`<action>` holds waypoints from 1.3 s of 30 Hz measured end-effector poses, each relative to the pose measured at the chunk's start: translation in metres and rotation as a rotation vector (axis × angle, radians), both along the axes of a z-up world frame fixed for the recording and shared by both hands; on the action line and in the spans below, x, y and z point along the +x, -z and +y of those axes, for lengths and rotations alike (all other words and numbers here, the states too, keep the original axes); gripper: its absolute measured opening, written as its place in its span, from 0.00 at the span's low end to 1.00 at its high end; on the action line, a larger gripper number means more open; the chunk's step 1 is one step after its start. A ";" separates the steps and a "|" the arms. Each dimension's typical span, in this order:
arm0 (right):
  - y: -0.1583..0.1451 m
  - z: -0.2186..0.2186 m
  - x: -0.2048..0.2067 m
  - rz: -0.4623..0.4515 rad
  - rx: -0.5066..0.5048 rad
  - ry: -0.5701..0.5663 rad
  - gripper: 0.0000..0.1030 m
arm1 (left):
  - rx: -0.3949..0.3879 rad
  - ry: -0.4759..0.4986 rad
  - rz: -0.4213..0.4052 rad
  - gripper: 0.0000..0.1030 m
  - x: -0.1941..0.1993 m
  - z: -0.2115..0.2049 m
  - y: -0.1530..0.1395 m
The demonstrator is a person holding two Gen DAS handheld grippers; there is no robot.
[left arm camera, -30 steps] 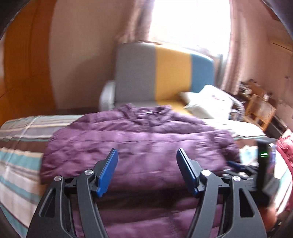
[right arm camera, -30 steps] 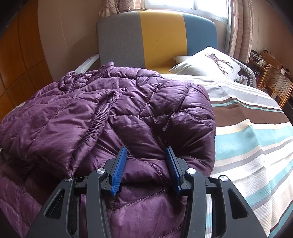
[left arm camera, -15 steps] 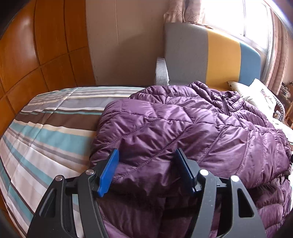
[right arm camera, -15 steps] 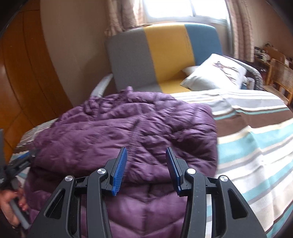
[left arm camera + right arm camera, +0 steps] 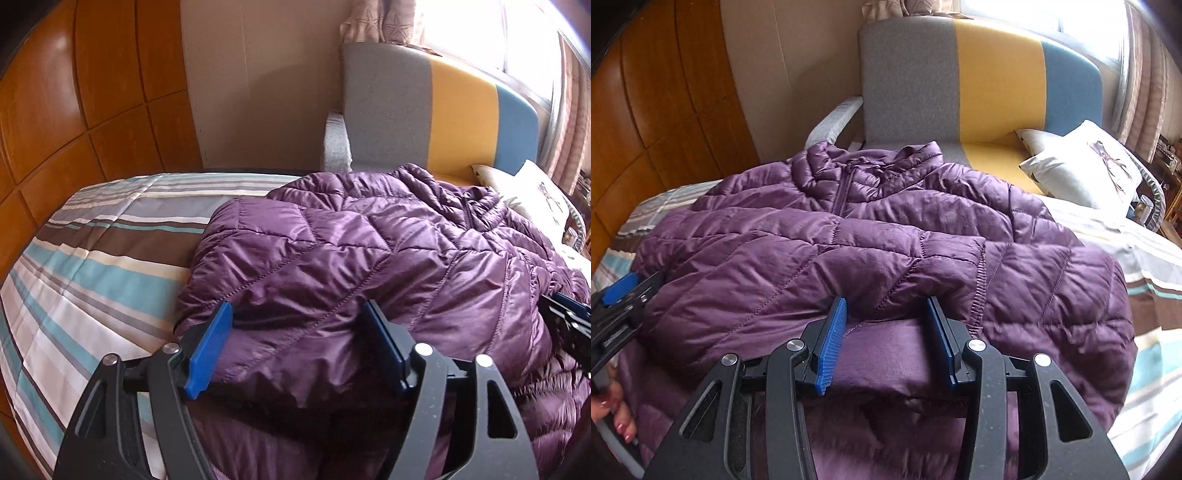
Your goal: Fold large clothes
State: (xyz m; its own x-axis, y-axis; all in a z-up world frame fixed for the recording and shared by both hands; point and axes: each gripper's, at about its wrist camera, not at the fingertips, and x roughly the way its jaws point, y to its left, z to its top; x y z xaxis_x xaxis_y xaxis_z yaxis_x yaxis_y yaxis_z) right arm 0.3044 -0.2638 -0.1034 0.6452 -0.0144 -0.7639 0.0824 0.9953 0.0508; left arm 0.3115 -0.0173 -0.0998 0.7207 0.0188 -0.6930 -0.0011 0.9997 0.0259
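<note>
Left gripper (image 5: 299,343) jaws wide open around folded edge of quilted shiny purple jacket (image 5: 369,258), right gripper (image 5: 886,339) jaws open likewise, striped bed (image 5: 92,266) lower left.

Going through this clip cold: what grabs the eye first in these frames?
A shiny purple quilted jacket sprawls across the striped bedspread, collar toward the grey, yellow and blue headboard. The right gripper and left gripper both sit open at its near folded edge. A white pillow lies at the far right.
</note>
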 end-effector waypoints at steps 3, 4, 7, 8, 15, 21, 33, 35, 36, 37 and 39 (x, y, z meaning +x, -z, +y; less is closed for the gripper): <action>0.013 -0.007 0.004 0.013 -0.014 0.012 0.43 | 0.002 0.000 0.015 0.74 0.003 0.003 0.009; 0.016 -0.009 0.003 0.006 -0.009 0.012 0.43 | -0.004 0.007 0.024 0.74 0.004 0.005 0.014; 0.020 -0.010 -0.005 -0.016 -0.004 0.019 0.43 | -0.039 0.012 0.041 0.74 0.007 0.010 0.016; 0.020 -0.010 -0.005 -0.017 -0.009 0.020 0.43 | -0.037 0.010 0.038 0.74 0.005 0.011 0.013; 0.021 -0.010 -0.008 -0.040 -0.007 0.027 0.43 | -0.093 0.072 0.005 0.71 0.003 -0.002 -0.019; 0.021 -0.009 -0.010 -0.044 -0.015 0.029 0.43 | 0.034 0.127 0.084 0.68 0.051 -0.022 0.002; 0.011 -0.012 -0.014 -0.041 0.020 0.006 0.43 | -0.028 0.146 0.074 0.75 0.046 -0.007 0.014; 0.000 -0.019 -0.018 -0.064 0.059 -0.011 0.43 | -0.059 0.142 0.067 0.86 0.037 -0.002 0.003; -0.005 -0.022 -0.018 -0.072 0.061 -0.011 0.43 | -0.079 0.141 0.059 0.87 0.034 0.000 -0.001; -0.011 -0.027 -0.016 -0.081 0.064 -0.008 0.43 | -0.102 0.142 0.045 0.87 0.032 0.003 -0.010; -0.021 -0.035 -0.009 -0.096 0.053 0.013 0.43 | -0.099 0.138 0.023 0.87 0.036 0.002 -0.025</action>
State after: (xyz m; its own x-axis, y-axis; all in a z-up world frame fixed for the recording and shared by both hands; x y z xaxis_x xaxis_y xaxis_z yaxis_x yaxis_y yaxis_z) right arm 0.2951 -0.2993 -0.0824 0.7157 0.0156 -0.6983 0.0879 0.9898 0.1122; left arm 0.3480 -0.0156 -0.0743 0.6955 -0.1484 -0.7030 0.1359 0.9879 -0.0741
